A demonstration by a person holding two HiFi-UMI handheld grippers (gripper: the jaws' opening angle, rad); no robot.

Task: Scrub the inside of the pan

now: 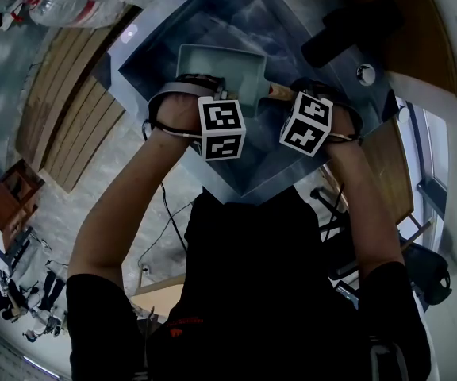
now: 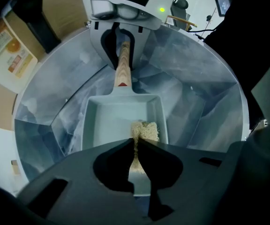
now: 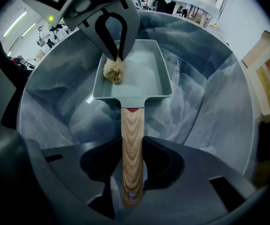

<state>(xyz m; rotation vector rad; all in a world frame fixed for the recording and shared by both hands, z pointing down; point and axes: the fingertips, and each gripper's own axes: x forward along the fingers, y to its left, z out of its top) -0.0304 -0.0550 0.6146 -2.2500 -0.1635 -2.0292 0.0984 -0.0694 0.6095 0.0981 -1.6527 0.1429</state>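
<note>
While the right tongs [image 3: 132, 142] clamp the wooden handle [image 3: 132, 123] of a square, pale green pan [image 3: 146, 74], the left tongs [image 2: 136, 142] press a beige scrub pad [image 2: 145, 131] onto the pan's floor. Both tongs point down into a marbled blue-grey sink [image 3: 205, 107], and the pan lies low inside it.

On the left tongs the jaws are pinched almost together on the pad's upper edge, and the pad bulges out below the tips. On the right tongs the jaws stand partly apart, closed against both sides of the handle near its free end.

Scrubbing appears to be under way. To do it well, the pad probably needs firm, flat pressure and short overlapping strokes that cover the whole floor, then the corners and the walls. Only the pad should rub the coating, not the jaw tips. The right tongs have to hold the handle steady so the pan neither slides nor tips under the push.

The pan lies between the two tongs: its bowl is directly under the left pair, and its handle runs straight back into the right pair. The pad sits touching one side wall — the left wall in the right gripper view — and the rest of the floor is bare.
</note>
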